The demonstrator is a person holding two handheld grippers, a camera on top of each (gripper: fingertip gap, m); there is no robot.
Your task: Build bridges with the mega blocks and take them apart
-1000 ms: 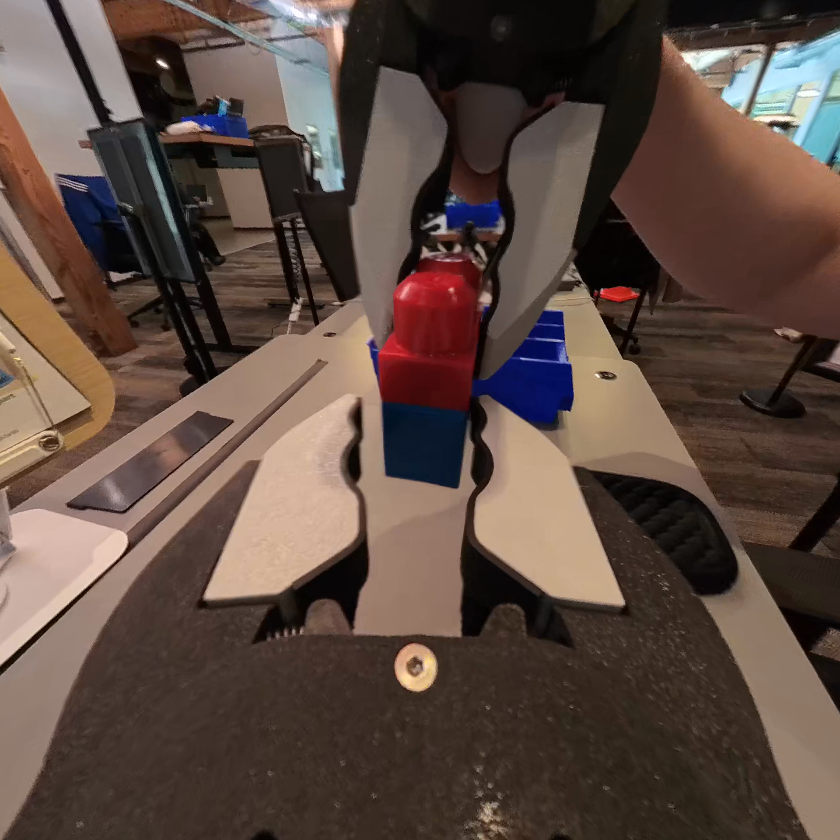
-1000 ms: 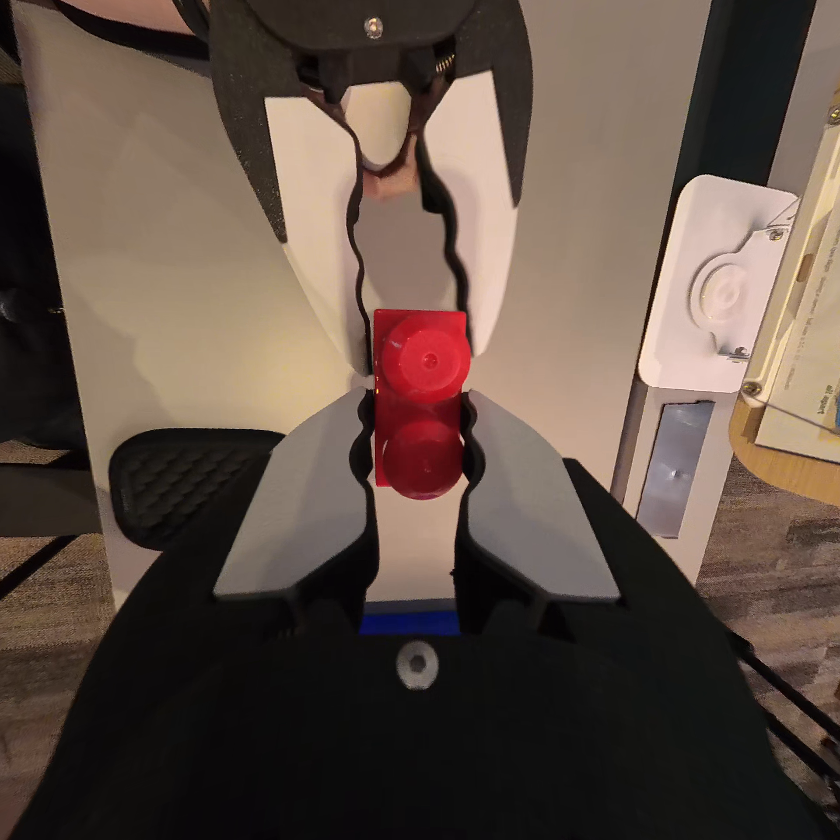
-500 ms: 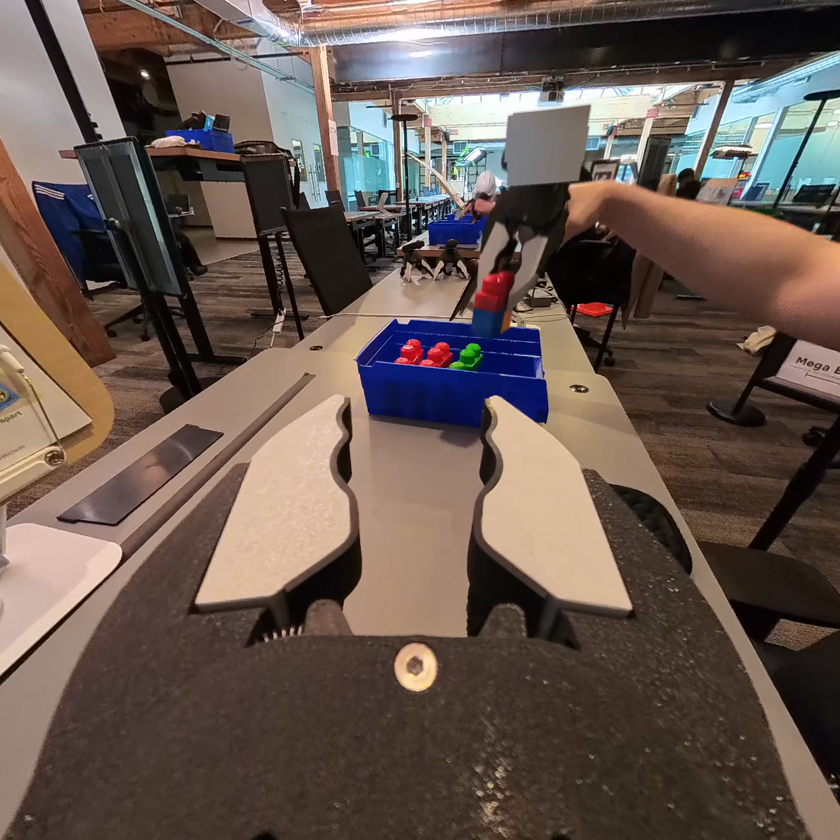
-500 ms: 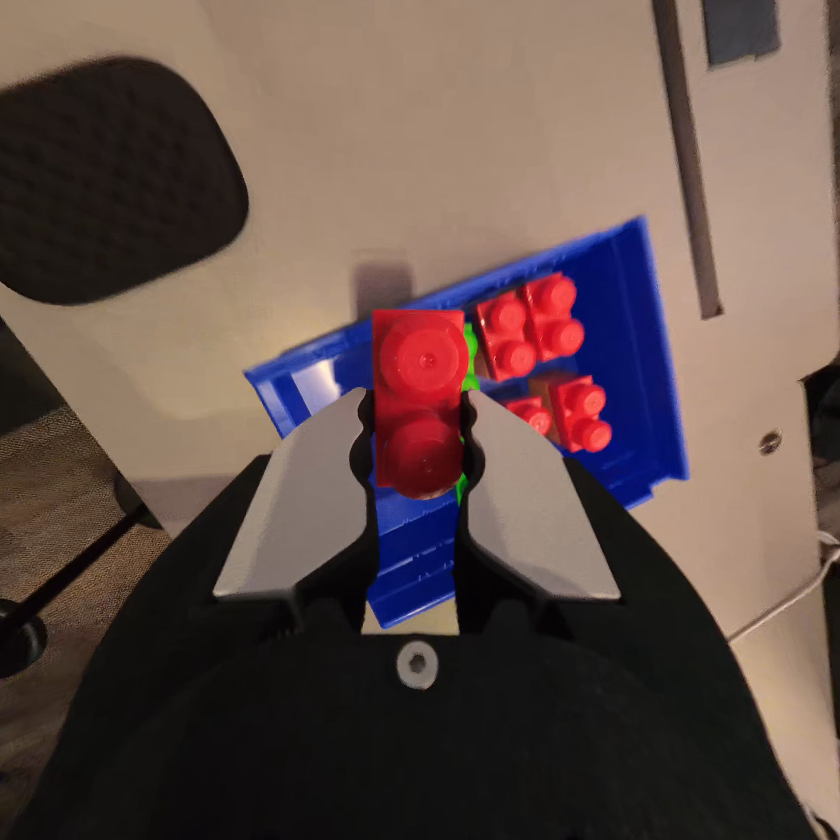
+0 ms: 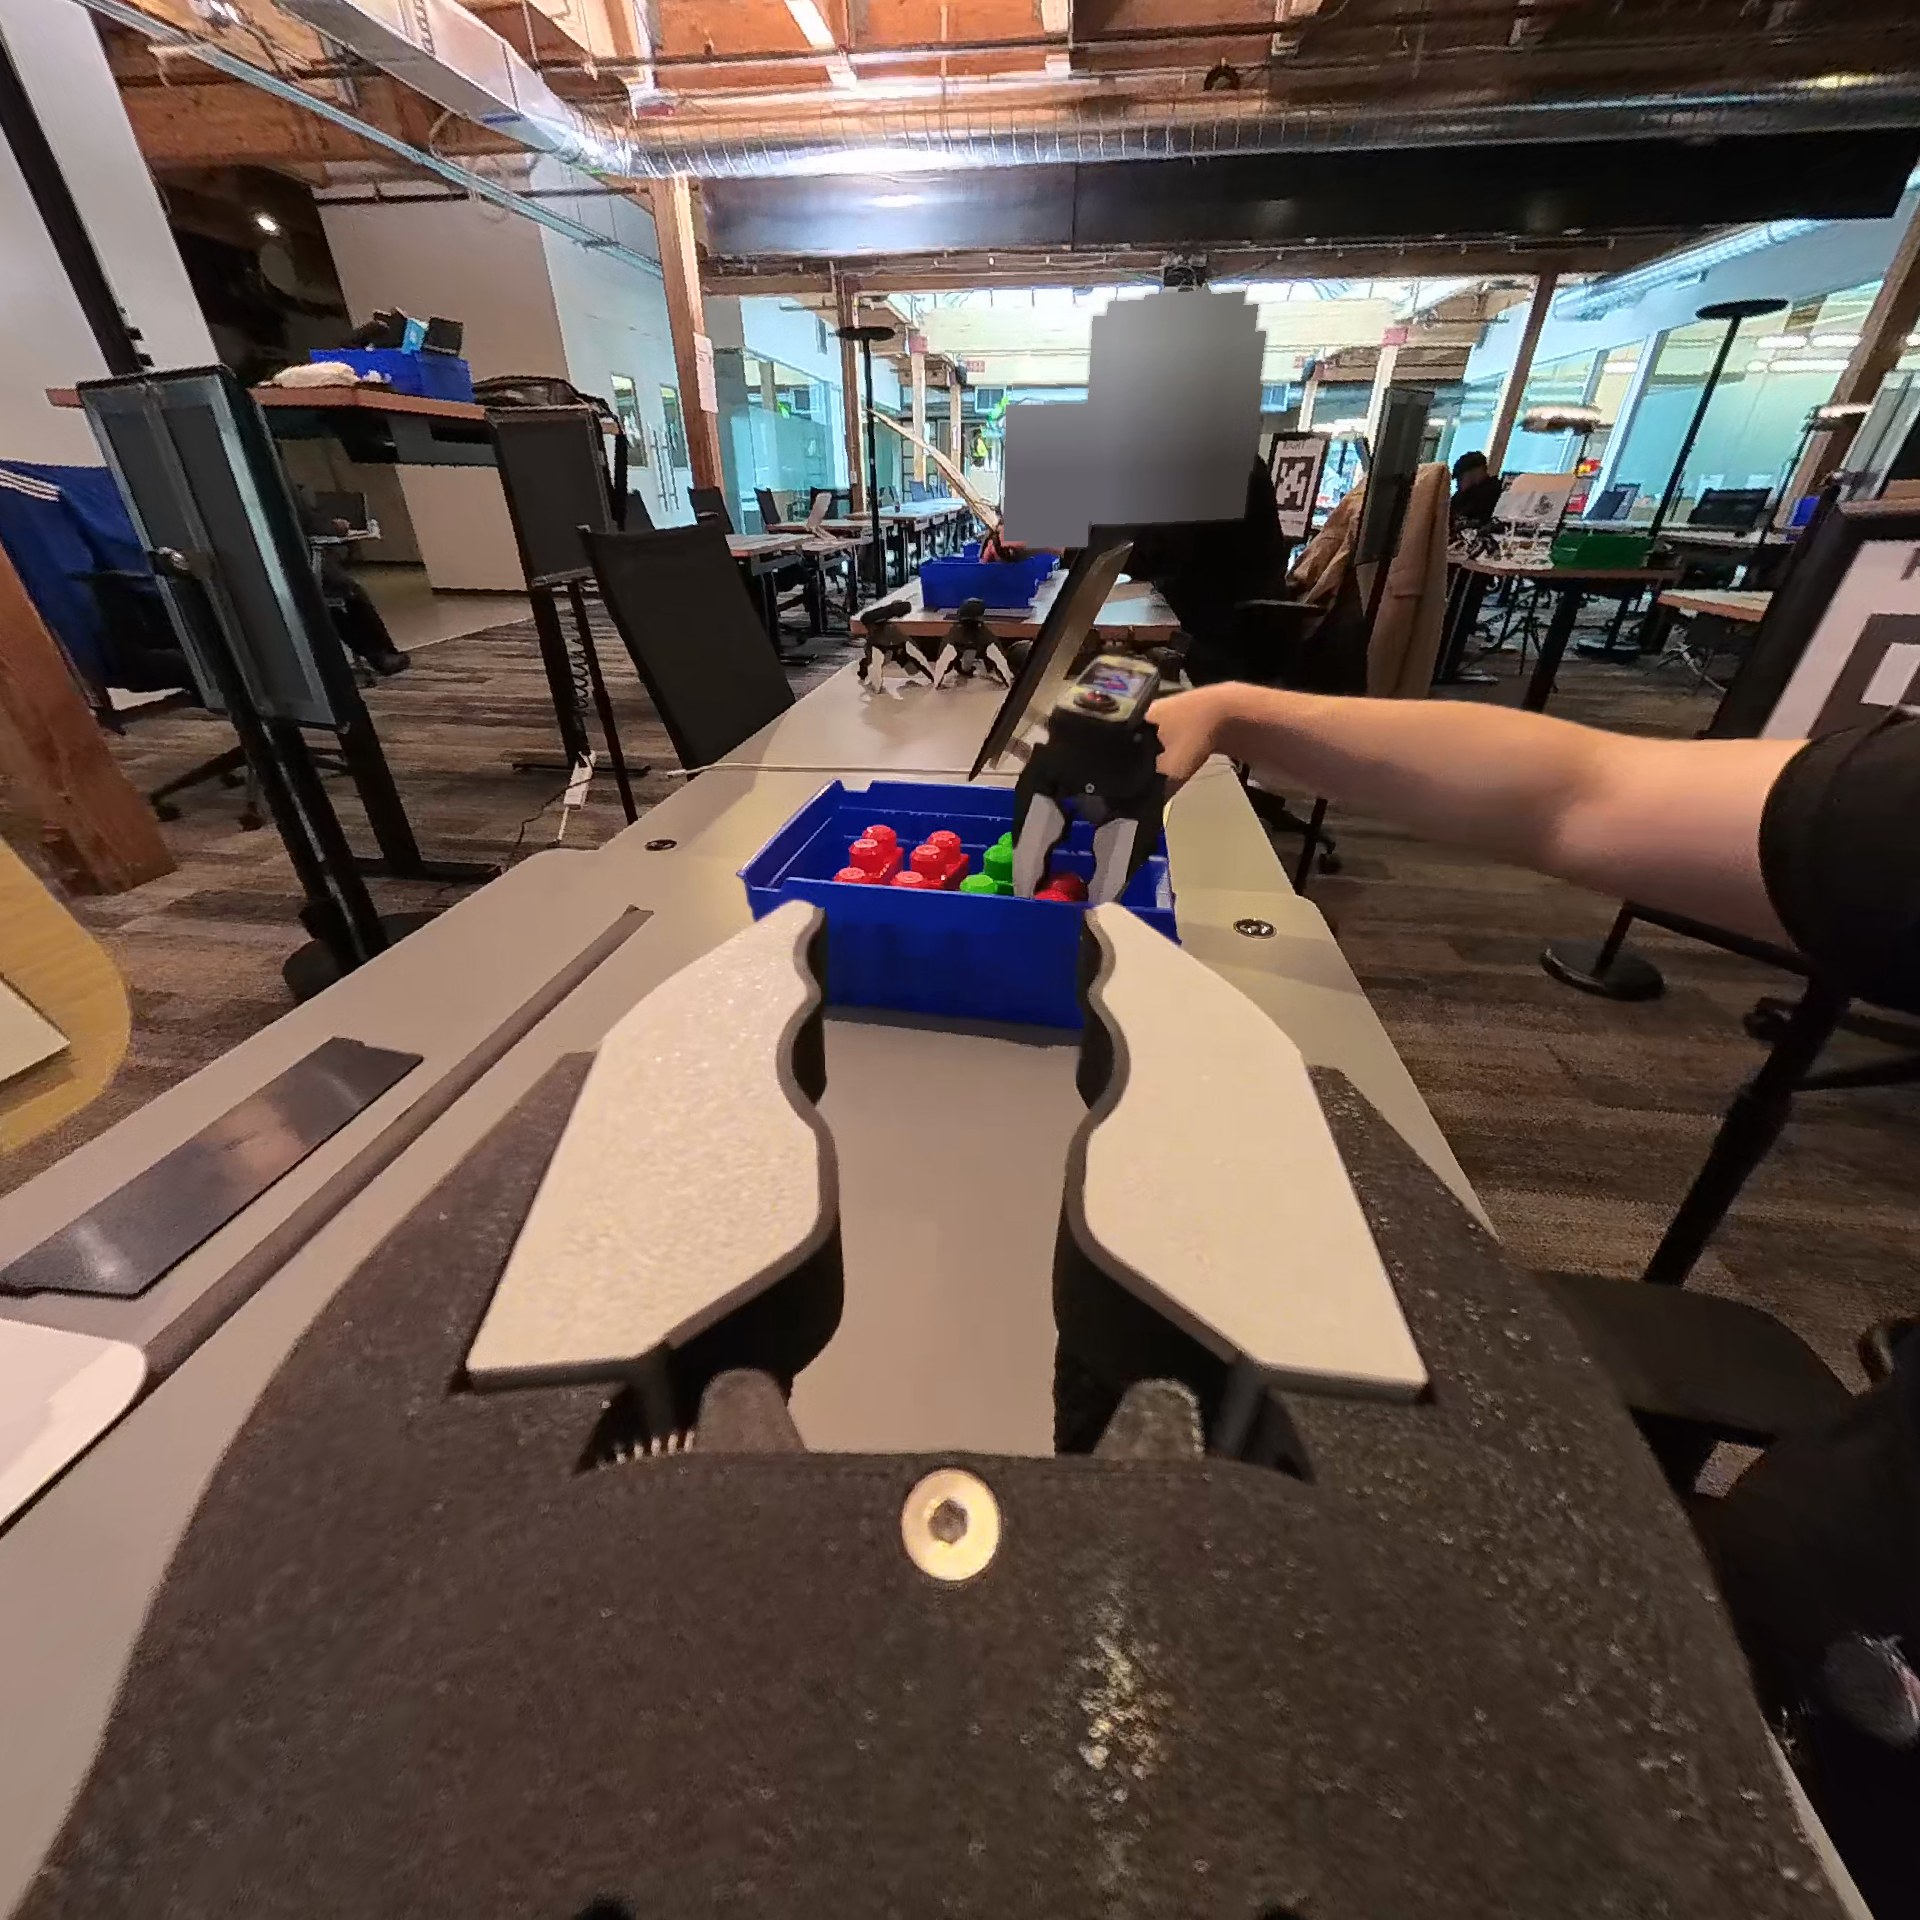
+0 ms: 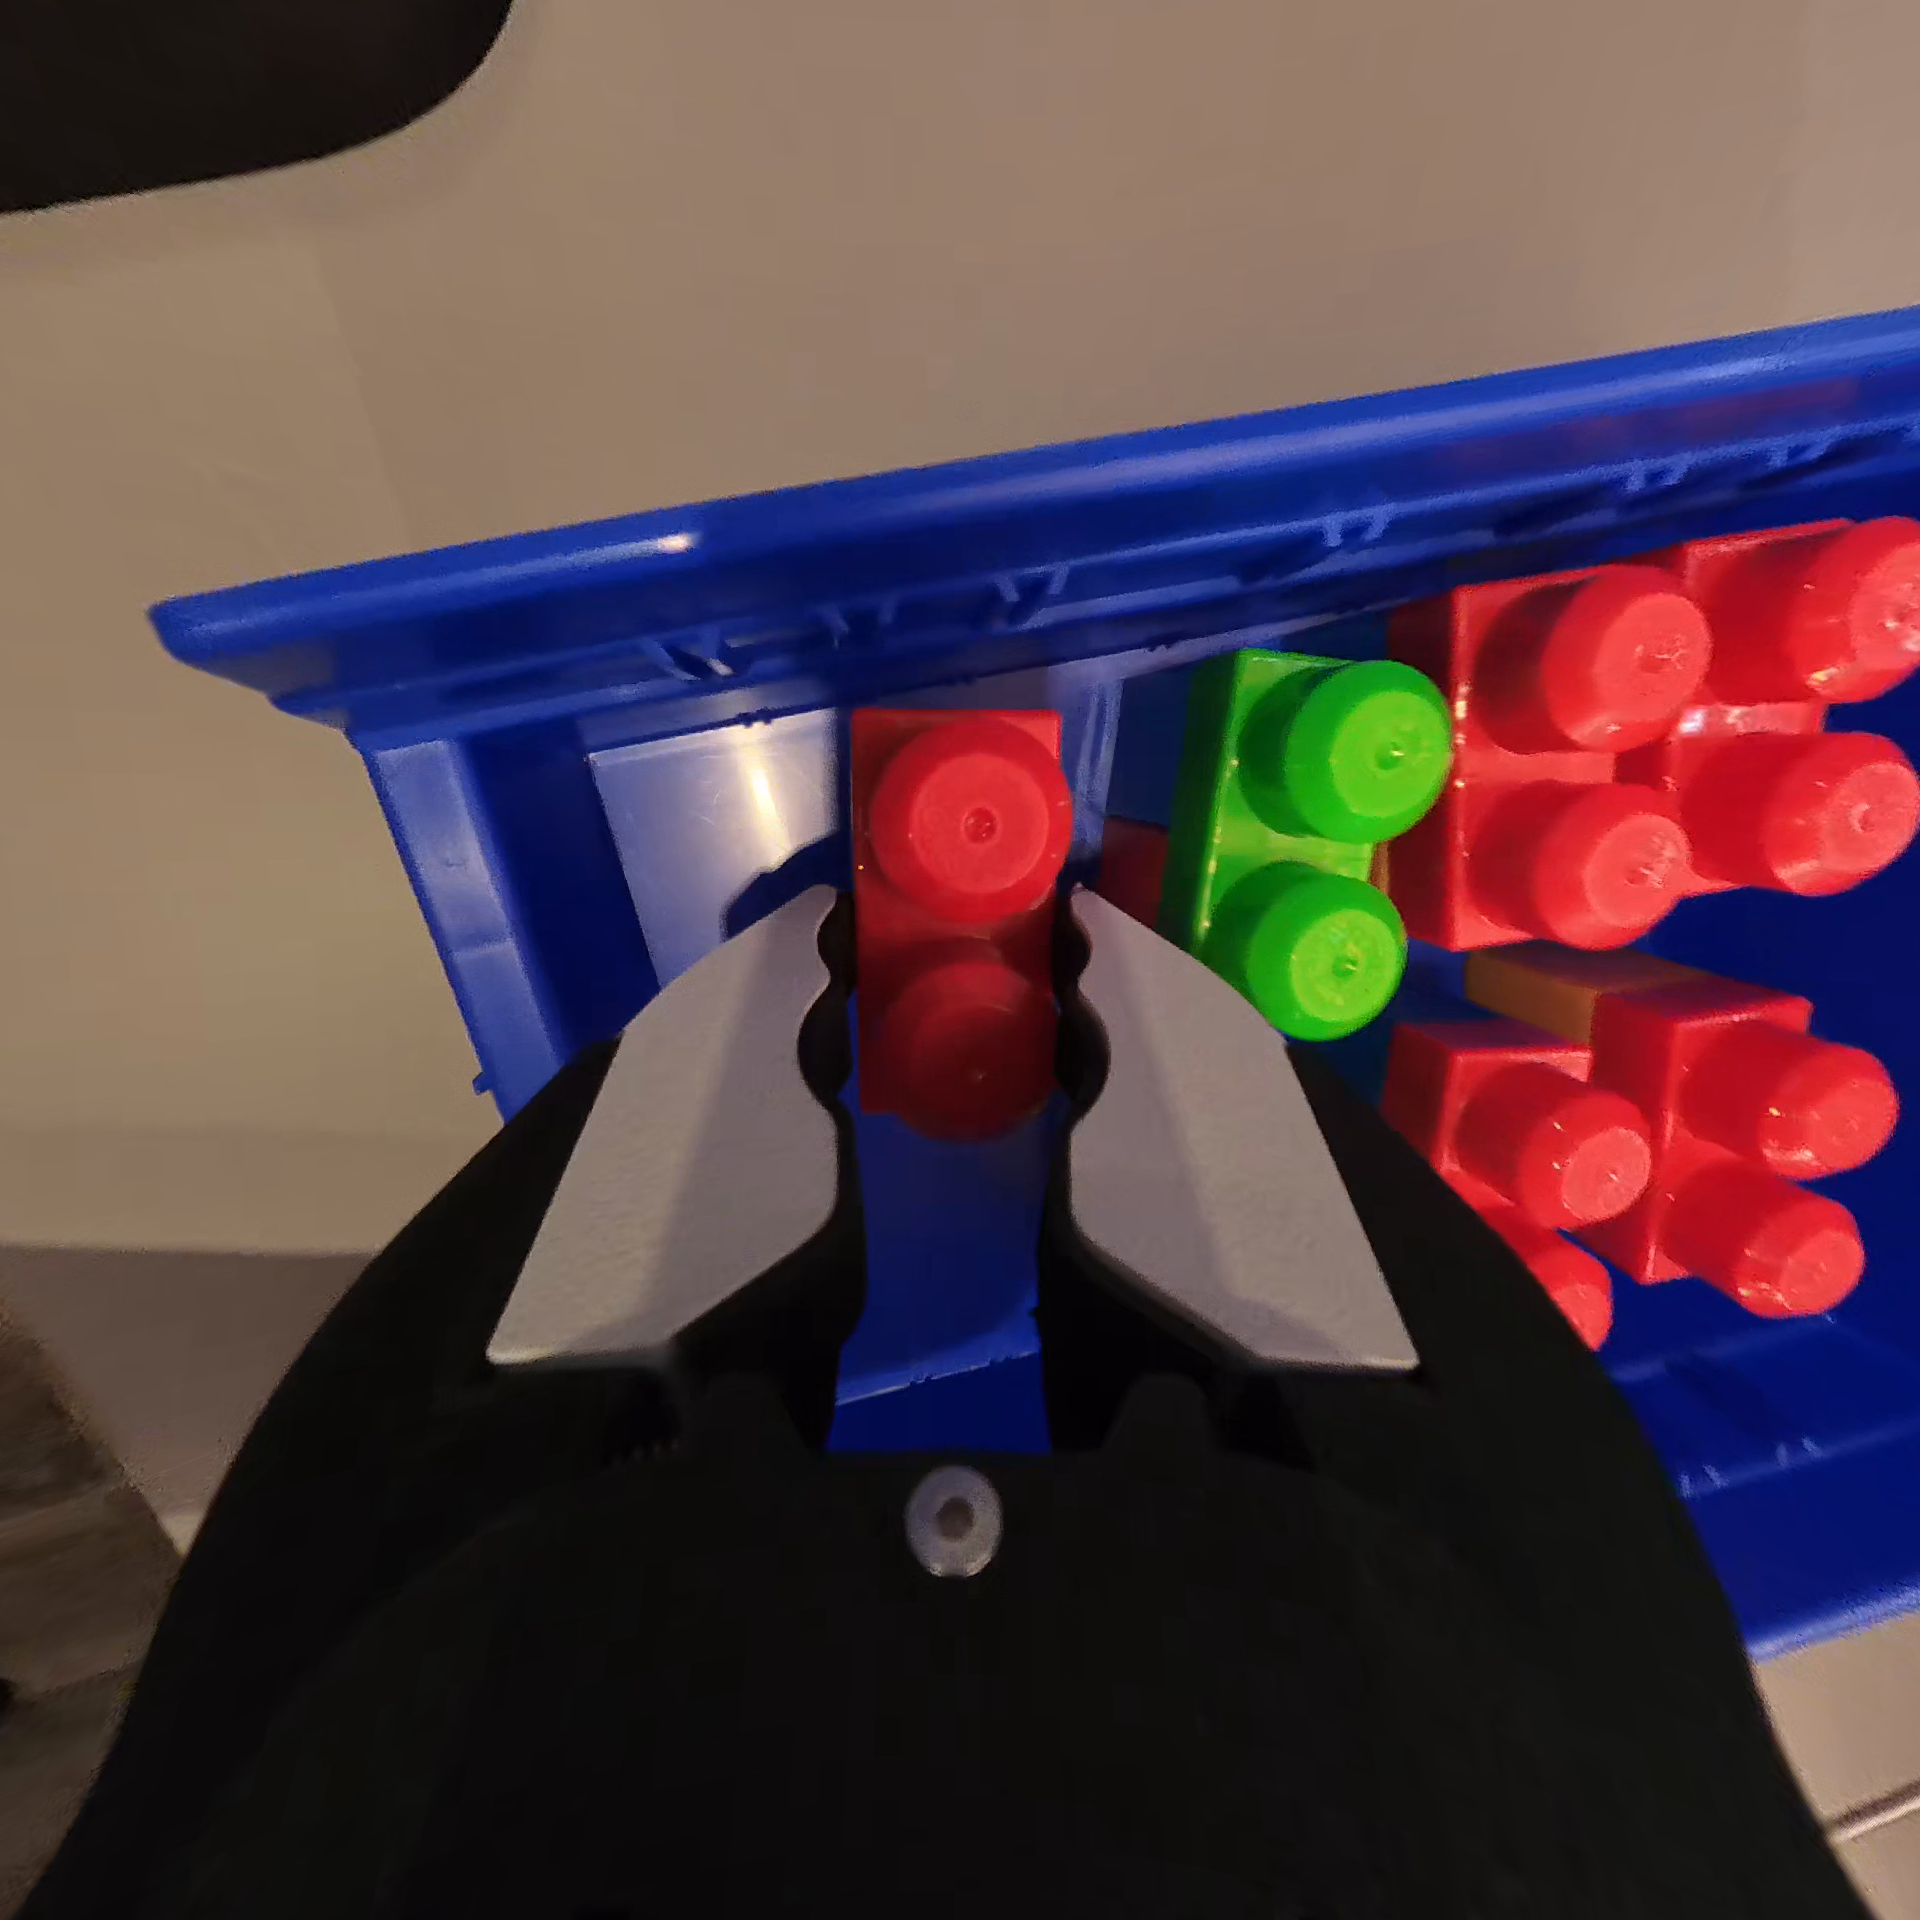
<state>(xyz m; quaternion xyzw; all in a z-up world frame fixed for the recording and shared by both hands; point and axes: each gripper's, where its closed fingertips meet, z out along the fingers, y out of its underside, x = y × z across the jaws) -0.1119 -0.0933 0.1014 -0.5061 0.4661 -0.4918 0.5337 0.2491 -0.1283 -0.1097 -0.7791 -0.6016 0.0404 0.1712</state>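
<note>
My left gripper (image 5: 951,925) is open and empty, low over the grey table (image 5: 935,1143), just short of the blue bin (image 5: 935,977). My right gripper (image 6: 951,904) is down inside the bin (image 6: 935,540), shut on a red two-stud block (image 6: 961,831) near the bin's end wall. Blue shows under the block; I cannot tell whether it is a block or the bin floor. The right gripper also shows in the left wrist view (image 5: 1075,883), held by a person's arm (image 5: 1455,769). A green block (image 6: 1309,831) and several red blocks (image 6: 1662,748) lie beside it.
An orange-brown block (image 6: 1527,997) lies among the red ones. A black strip (image 5: 208,1164) lies on the table at the left. A black mesh chair seat (image 6: 208,83) is beside the table. A second blue bin (image 5: 982,582) and two small stands (image 5: 935,660) are on a far table.
My left gripper let go of the blue and red stack and opened. My right gripper carried the stack away to the bin and lowered it inside.
</note>
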